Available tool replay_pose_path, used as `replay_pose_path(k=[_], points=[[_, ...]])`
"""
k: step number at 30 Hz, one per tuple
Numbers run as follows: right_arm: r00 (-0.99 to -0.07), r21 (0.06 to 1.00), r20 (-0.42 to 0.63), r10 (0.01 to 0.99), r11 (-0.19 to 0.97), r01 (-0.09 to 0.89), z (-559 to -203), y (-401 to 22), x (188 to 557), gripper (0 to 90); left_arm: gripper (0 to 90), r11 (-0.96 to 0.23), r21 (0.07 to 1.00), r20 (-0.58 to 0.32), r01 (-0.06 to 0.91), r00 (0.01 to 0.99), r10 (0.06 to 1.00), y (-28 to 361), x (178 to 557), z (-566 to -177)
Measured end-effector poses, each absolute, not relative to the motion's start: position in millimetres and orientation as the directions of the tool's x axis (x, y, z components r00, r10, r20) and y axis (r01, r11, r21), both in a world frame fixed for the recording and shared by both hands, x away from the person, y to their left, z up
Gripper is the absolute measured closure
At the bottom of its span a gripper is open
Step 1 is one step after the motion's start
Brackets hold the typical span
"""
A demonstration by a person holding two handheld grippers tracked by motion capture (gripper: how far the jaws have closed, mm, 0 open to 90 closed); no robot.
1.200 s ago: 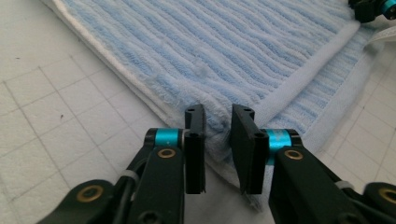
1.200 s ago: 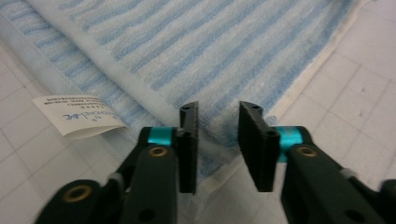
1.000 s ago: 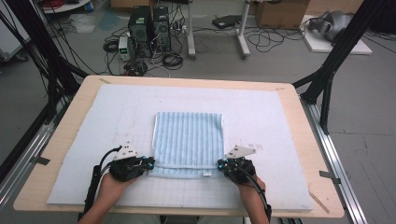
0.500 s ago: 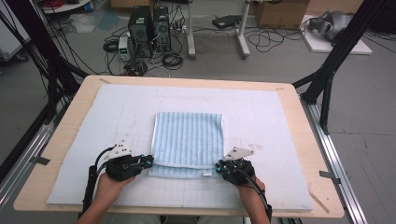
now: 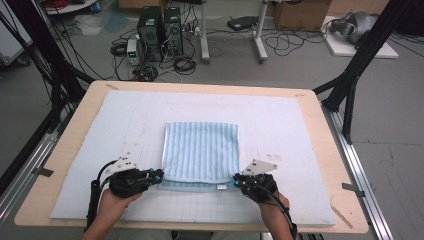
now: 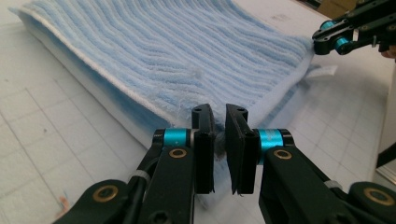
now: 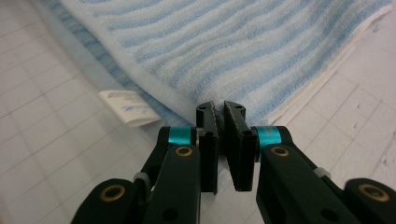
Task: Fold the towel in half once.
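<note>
A folded towel (image 5: 201,150) with light blue stripes lies in the middle of the white gridded mat (image 5: 100,130). My left gripper (image 5: 159,176) is at the towel's near left corner, shut on the towel's (image 6: 177,51) edge, which is pinched between the jaws (image 6: 218,114). My right gripper (image 5: 235,182) is at the near right corner. Its jaws (image 7: 219,109) have just been closing and pinch the towel's (image 7: 233,42) corner. A white label (image 7: 128,107) sticks out from the near edge beside the right gripper. The right gripper (image 6: 348,35) appears far off in the left gripper view.
The mat covers most of a wooden table (image 5: 320,115). Black frame posts (image 5: 350,85) stand at the table's sides. Computer towers (image 5: 160,25) and cables sit on the floor beyond the far edge.
</note>
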State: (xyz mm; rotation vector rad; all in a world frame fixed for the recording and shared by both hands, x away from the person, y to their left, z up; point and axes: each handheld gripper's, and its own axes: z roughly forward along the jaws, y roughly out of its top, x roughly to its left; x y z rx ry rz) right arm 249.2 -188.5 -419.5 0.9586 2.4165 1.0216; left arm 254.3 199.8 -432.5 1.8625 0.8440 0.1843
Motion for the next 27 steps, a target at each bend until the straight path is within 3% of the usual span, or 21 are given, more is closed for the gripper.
replay_pose_path(k=[6,9,10,12,15,17,20,23,27], points=[[-0.722,0.695,-0.048,0.690,0.542,0.472,-426.3,-189.1,239.5,83.4,81.3,-0.289,0.824,-0.227,0.488,0.750,0.621,196.6,244.4,-443.9],[-0.718,0.675,-0.035,0.695,0.547,0.496,-432.4,-188.5,240.2,72.8,79.0,-0.322,0.808,-0.213,0.494,0.754,0.621,194.9,243.8,-446.3],[-0.712,0.682,-0.032,0.702,0.536,0.498,-431.0,-189.2,240.7,68.6,73.8,-0.311,0.813,-0.210,0.492,0.746,0.632,195.3,244.3,-445.7],[-0.689,0.715,-0.024,0.725,0.494,0.495,-425.4,-191.3,242.0,58.3,52.7,-0.262,0.830,-0.213,0.492,0.714,0.667,197.9,246.9,-442.6],[-0.670,0.766,-0.009,0.742,0.436,0.473,-419.6,-194.6,247.3,56.9,49.7,-0.221,0.862,-0.194,0.457,0.699,0.689,200.3,251.0,-439.3],[-0.673,0.767,-0.007,0.740,0.436,0.471,-421.4,-192.7,253.1,65.5,51.6,-0.224,0.864,-0.182,0.451,0.694,0.697,198.3,256.5,-439.9],[-0.674,0.726,-0.050,0.737,0.490,0.482,-430.1,-184.0,261.5,74.3,63.0,-0.258,0.845,-0.164,0.468,0.686,0.709,191.9,264.2,-443.2],[-0.665,0.689,-0.063,0.745,0.514,0.511,-438.8,-181.2,265.5,74.9,74.6,-0.313,0.805,-0.137,0.504,0.671,0.728,186.1,267.6,-449.1],[-0.645,0.691,-0.059,0.762,0.497,0.525,-439.3,-186.1,262.9,74.7,78.1,-0.331,0.796,-0.116,0.507,0.664,0.739,184.8,266.9,-451.4]])
